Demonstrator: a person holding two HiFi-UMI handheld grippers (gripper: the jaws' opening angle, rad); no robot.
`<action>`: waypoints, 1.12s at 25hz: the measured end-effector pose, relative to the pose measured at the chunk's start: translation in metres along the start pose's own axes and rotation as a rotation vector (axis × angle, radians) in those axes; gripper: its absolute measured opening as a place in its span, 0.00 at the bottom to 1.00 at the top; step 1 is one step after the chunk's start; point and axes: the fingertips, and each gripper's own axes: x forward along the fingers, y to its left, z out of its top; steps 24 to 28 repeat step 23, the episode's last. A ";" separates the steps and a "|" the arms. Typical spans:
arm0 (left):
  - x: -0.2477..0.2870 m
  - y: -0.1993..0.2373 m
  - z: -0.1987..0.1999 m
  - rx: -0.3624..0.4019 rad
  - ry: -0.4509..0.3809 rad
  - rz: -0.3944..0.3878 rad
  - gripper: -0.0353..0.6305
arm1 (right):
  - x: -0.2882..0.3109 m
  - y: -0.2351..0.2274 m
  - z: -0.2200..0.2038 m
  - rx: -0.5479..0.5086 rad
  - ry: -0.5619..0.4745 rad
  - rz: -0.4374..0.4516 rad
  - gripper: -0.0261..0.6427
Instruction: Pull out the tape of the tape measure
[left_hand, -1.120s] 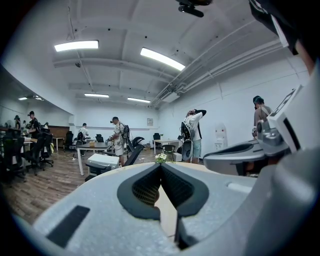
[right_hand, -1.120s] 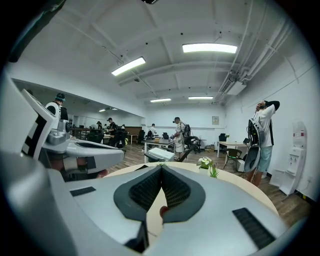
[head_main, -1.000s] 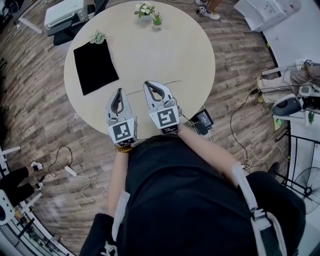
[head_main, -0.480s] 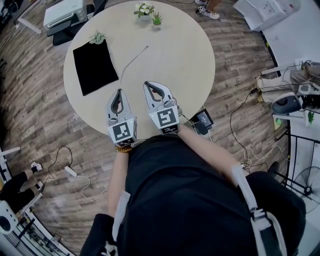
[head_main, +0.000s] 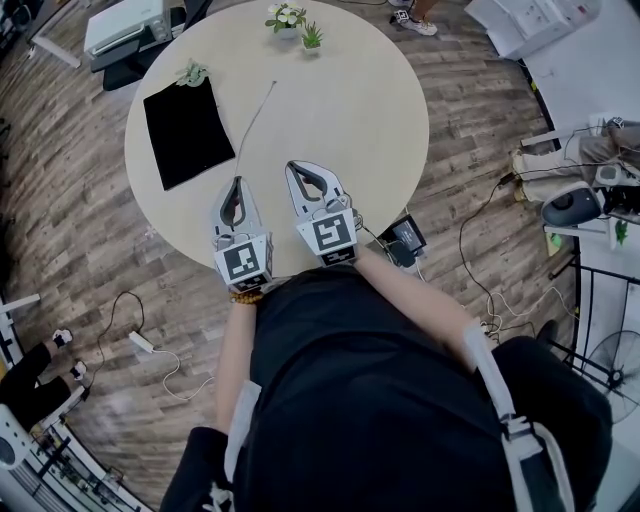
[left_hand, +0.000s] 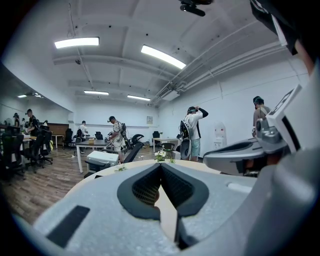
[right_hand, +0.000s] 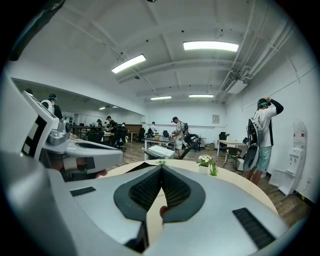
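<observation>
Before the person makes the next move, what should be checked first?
1. Tape measure case in sight: not ok, no view shows one.
2. Thin strip on the table is the tape: cannot tell; it runs from near the left gripper toward the plants.
3. Left gripper open to grasp: not ok, jaws together.
4. Right gripper open to grasp: not ok, jaws together.
5. Room ahead on the table: ok, the black mat lies off to the left.

The thin tape (head_main: 254, 120) has swung from crosswise to pointing away alongside the black mat (head_main: 185, 130).
</observation>
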 end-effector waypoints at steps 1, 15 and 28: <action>0.000 0.000 -0.001 -0.004 0.003 -0.002 0.07 | 0.000 0.001 -0.001 0.007 -0.002 0.001 0.04; -0.002 0.001 -0.009 -0.008 0.031 0.007 0.07 | -0.002 0.000 -0.004 -0.007 0.016 0.010 0.04; -0.003 0.012 -0.025 -0.023 0.060 0.028 0.07 | 0.000 -0.001 -0.014 -0.006 0.044 0.015 0.04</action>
